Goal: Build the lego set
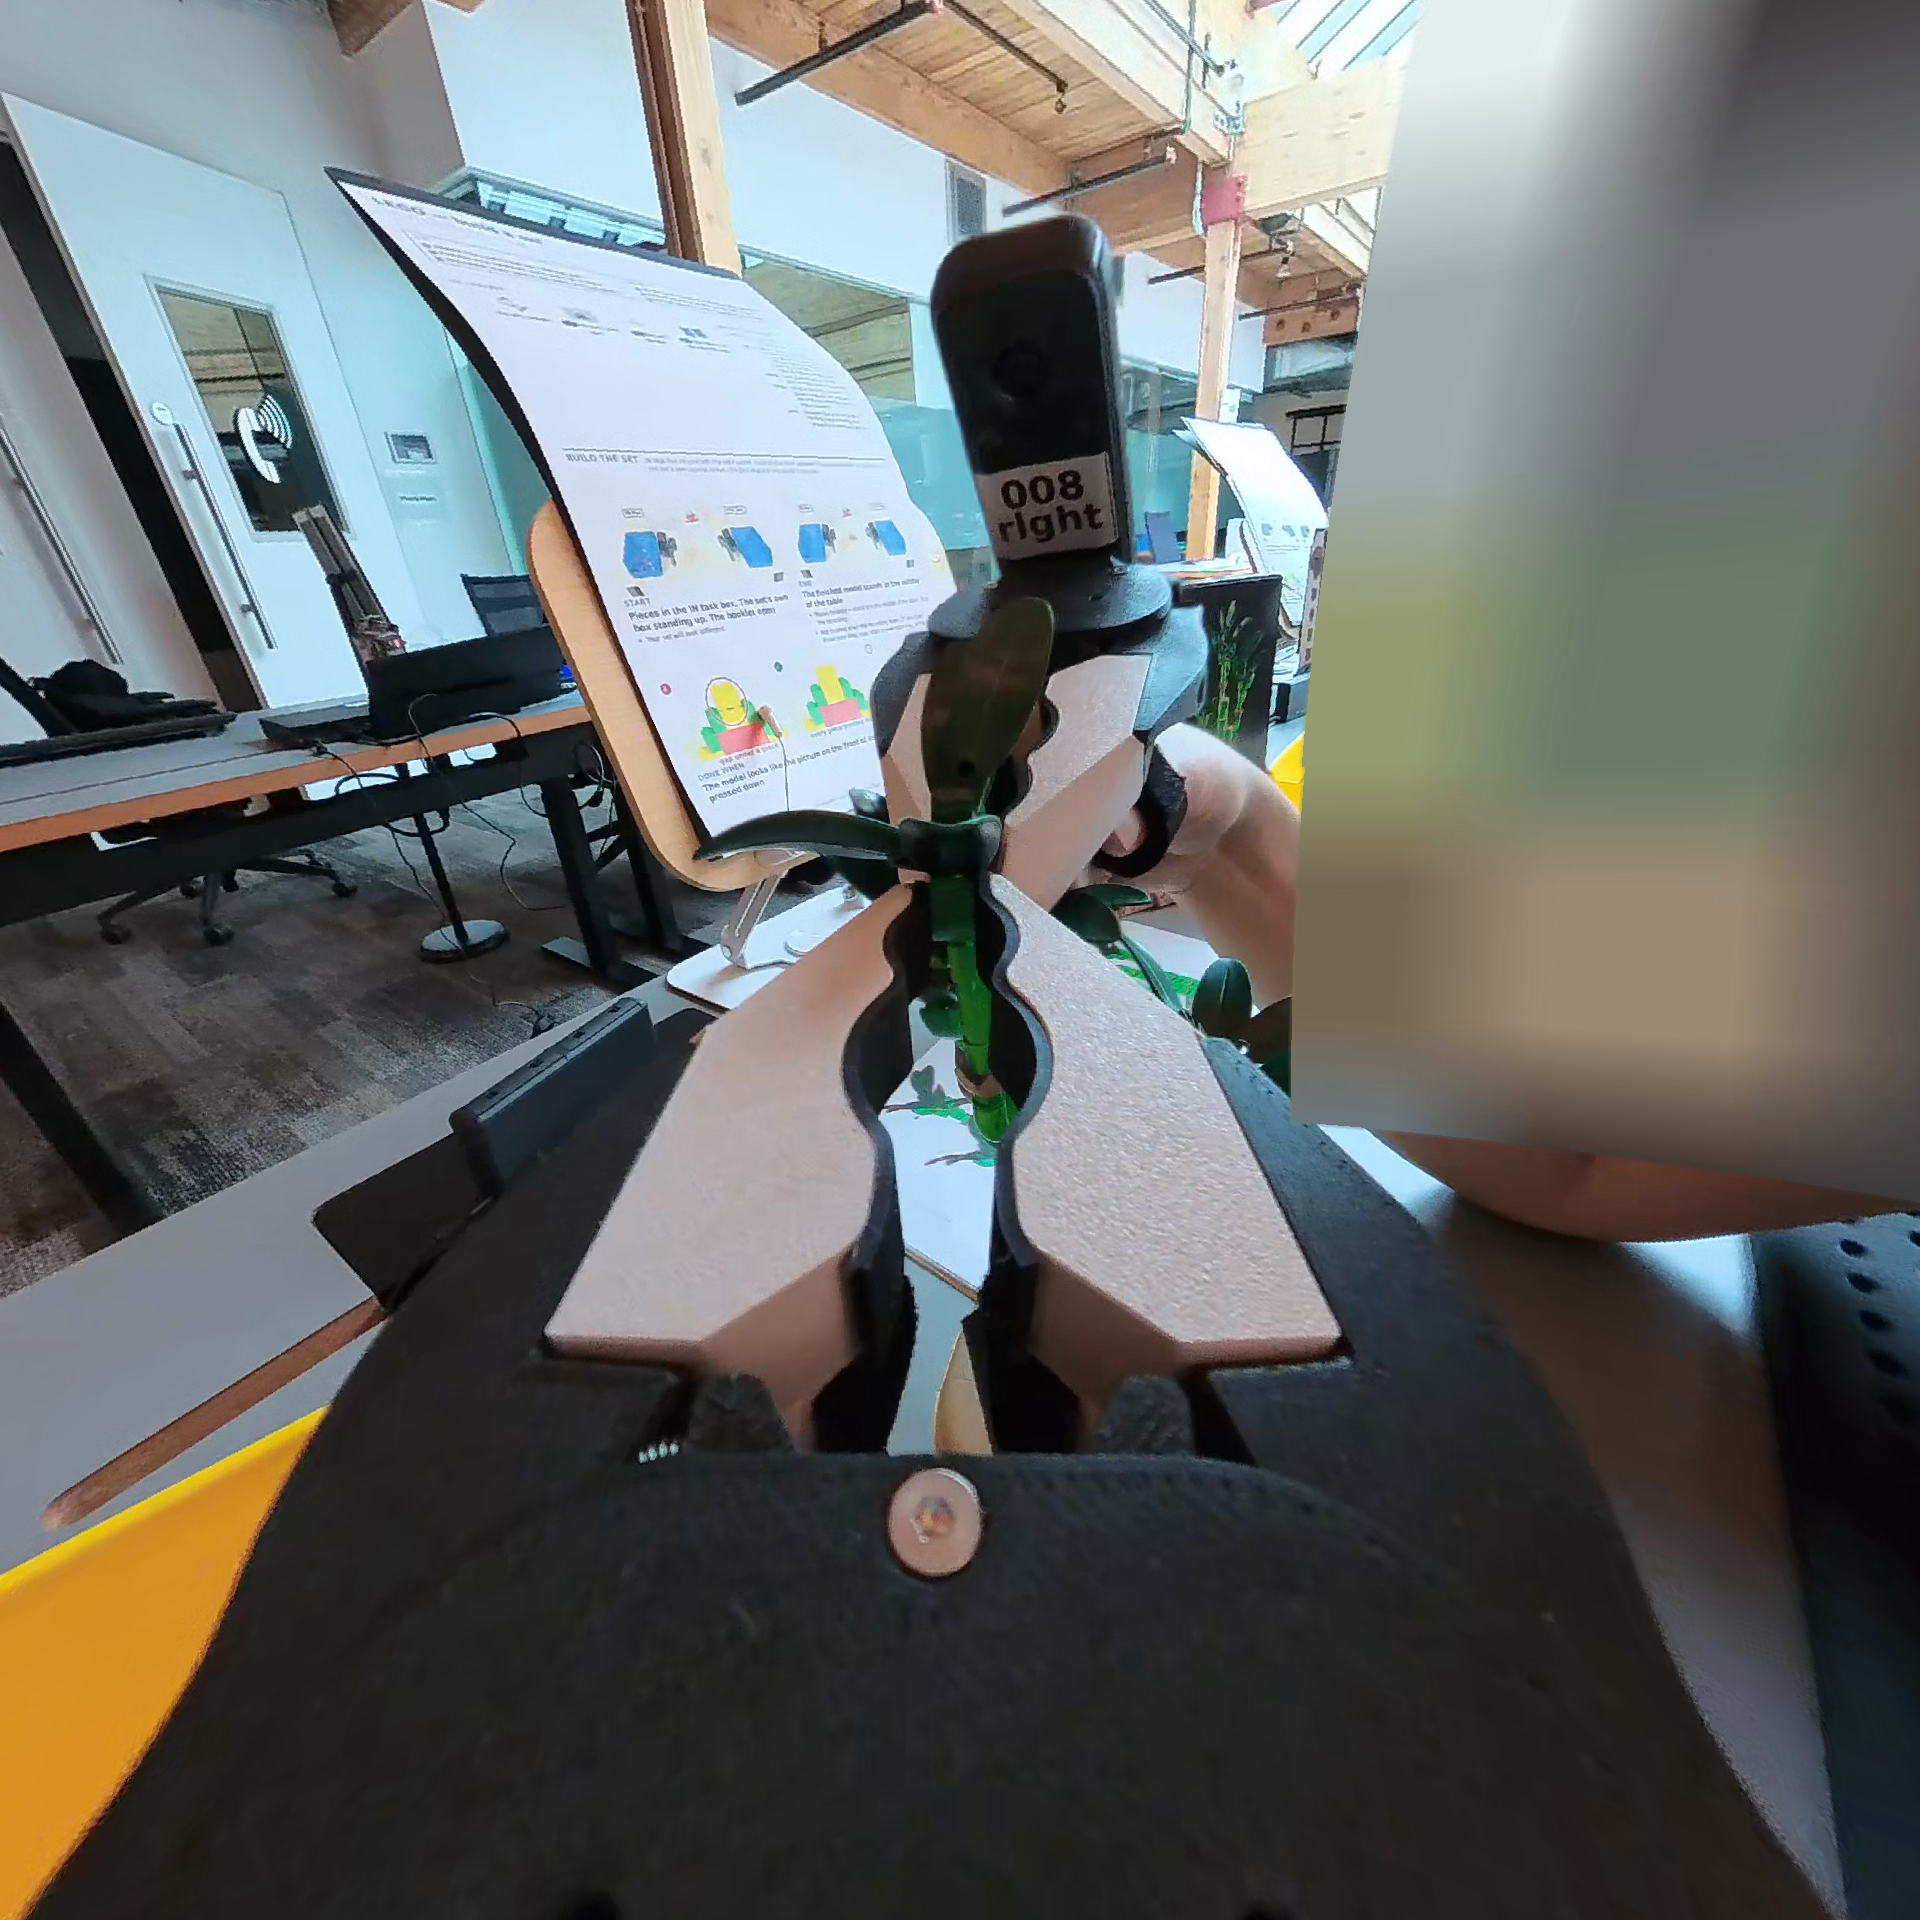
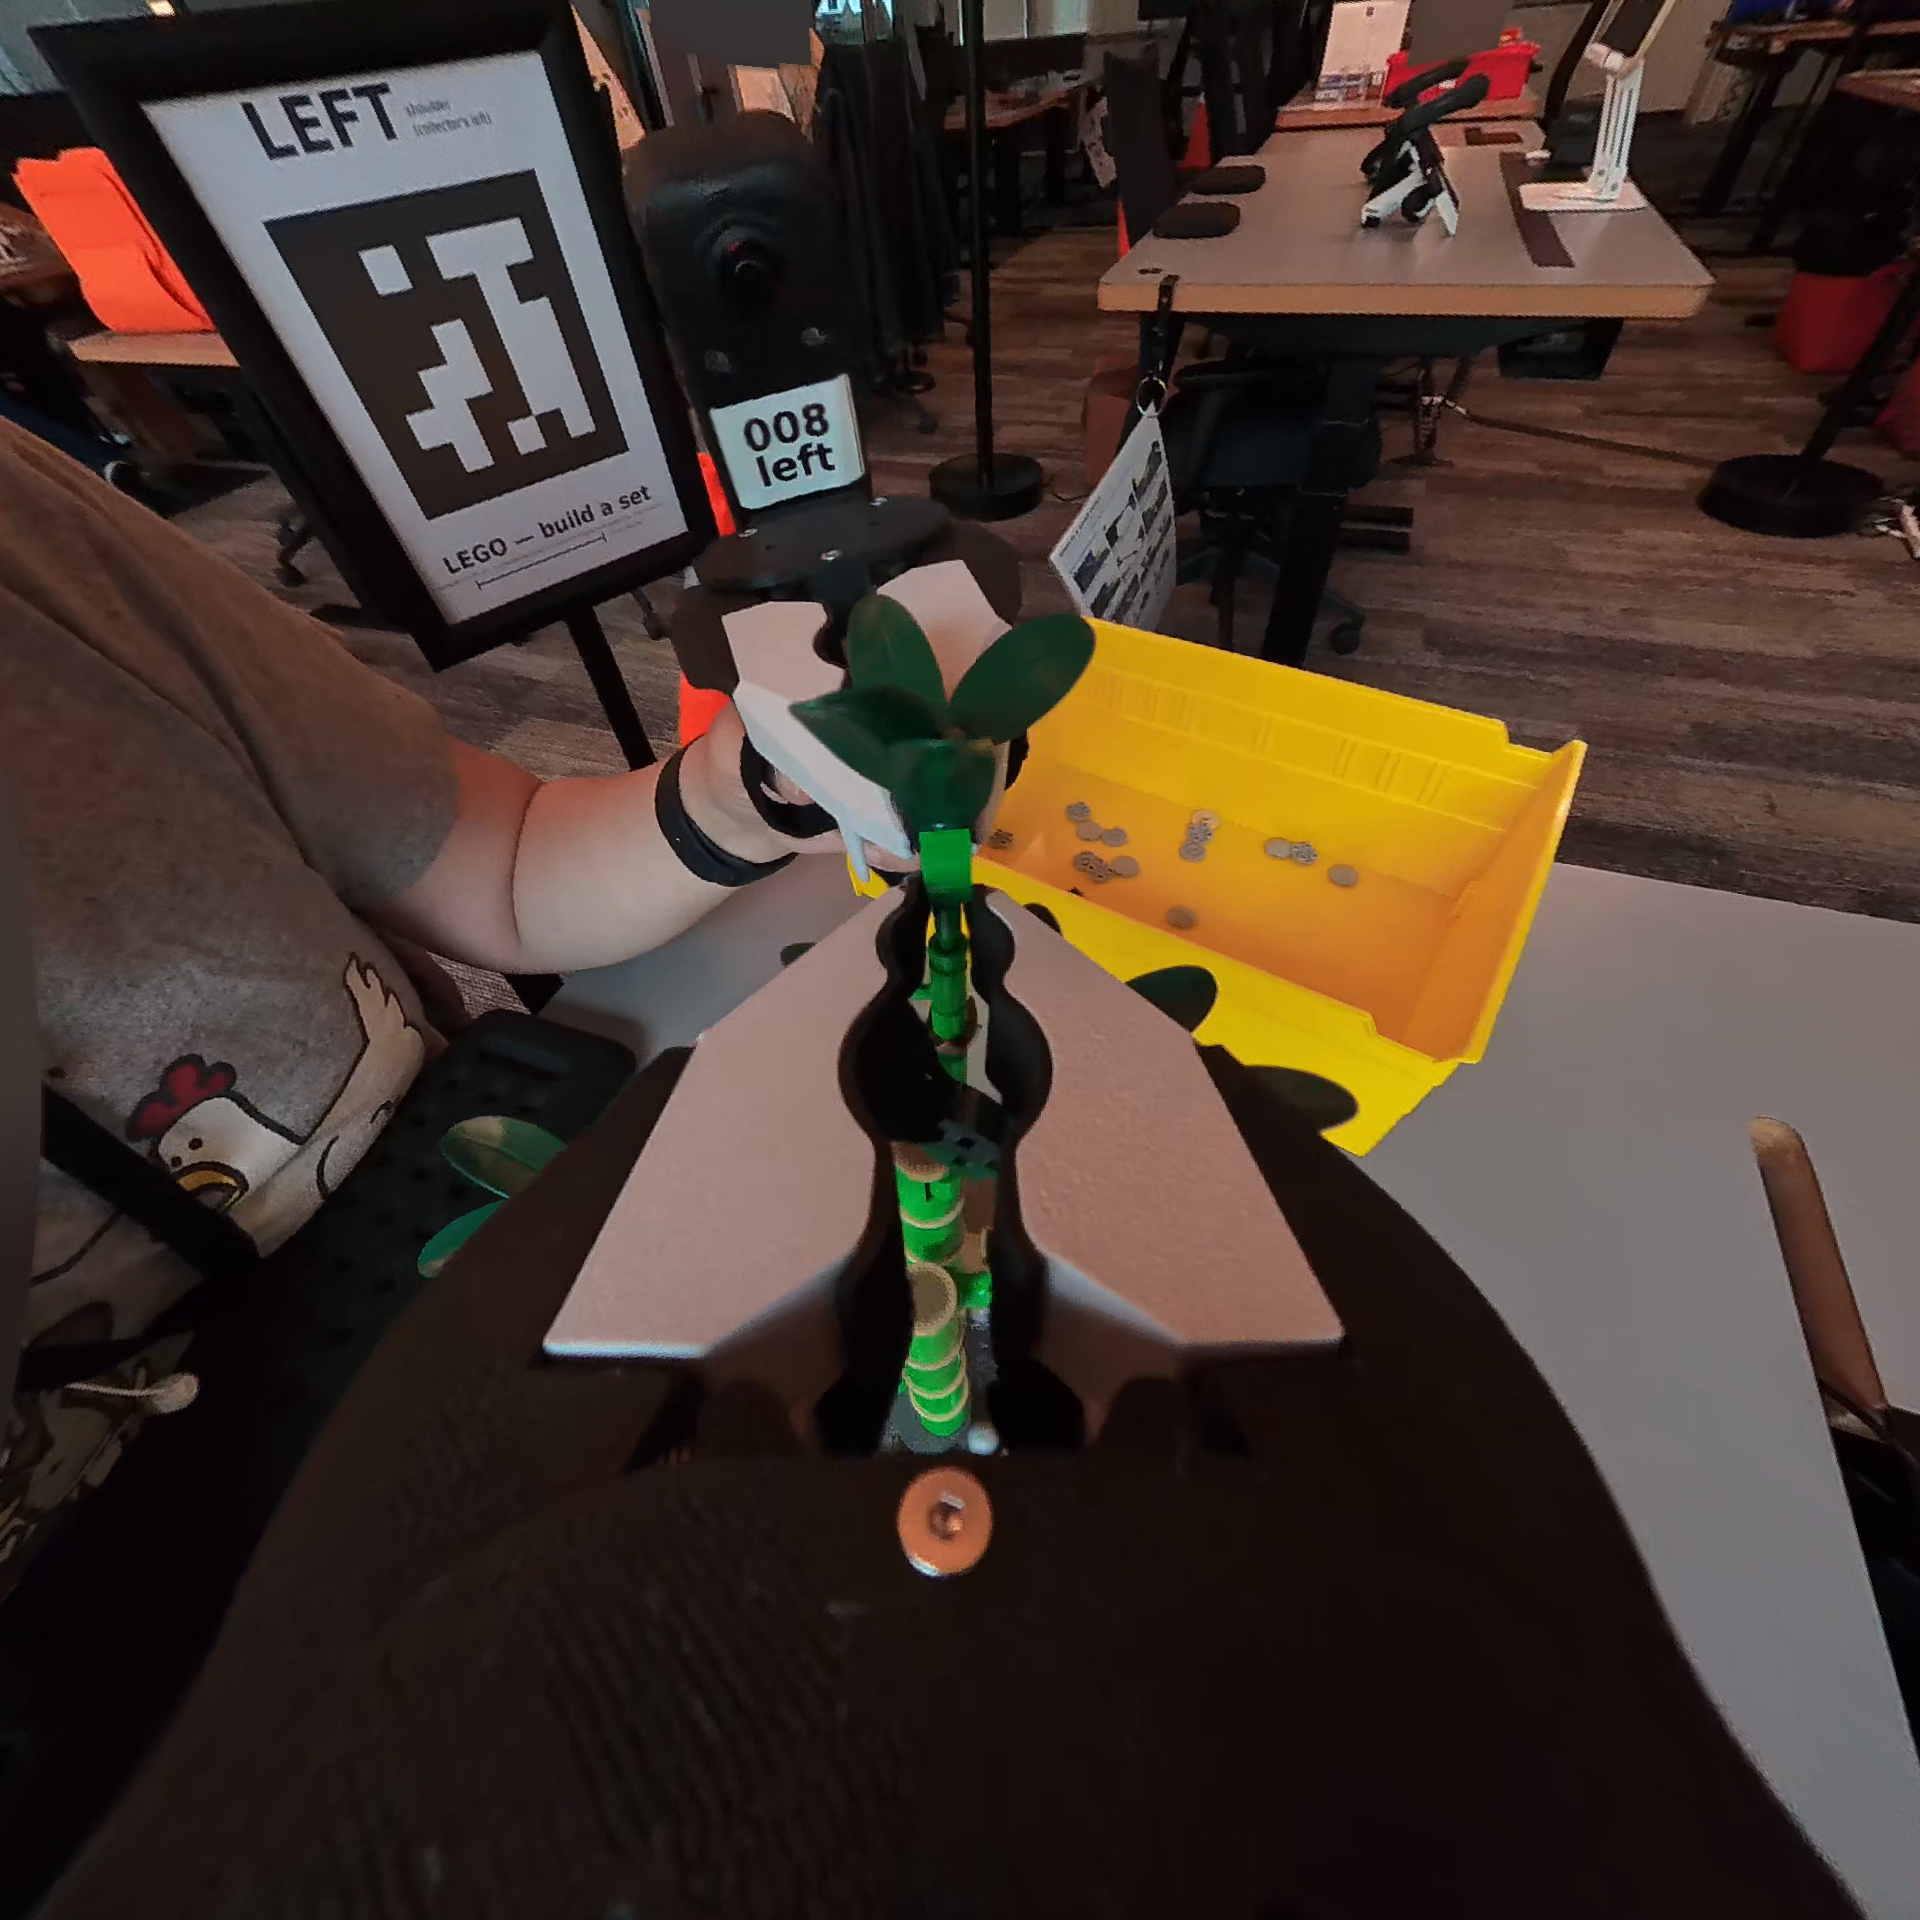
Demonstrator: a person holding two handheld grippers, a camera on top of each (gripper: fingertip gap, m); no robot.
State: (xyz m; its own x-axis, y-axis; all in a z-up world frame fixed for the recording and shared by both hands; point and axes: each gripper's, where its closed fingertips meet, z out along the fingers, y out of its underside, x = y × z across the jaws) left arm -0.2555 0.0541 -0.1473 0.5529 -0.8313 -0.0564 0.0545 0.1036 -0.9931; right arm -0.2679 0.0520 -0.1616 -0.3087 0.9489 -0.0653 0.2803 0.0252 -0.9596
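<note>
Green stem (image 2: 948, 966), yellow bin (image 2: 1351, 790)

The left wrist view is bright with daylight from skylights and far windows, so the white walls look washed out and the curved instruction sheet (image 1: 665, 457) bows under wide-angle distortion. The right wrist view is dimmer and warmer: its near gripper body sinks into dark shadow, while the yellow bin (image 2: 1475, 831) glows brightly. Both views stretch and soften toward the edges, and a blurred mosaic patch covers the left view's right side.
</note>
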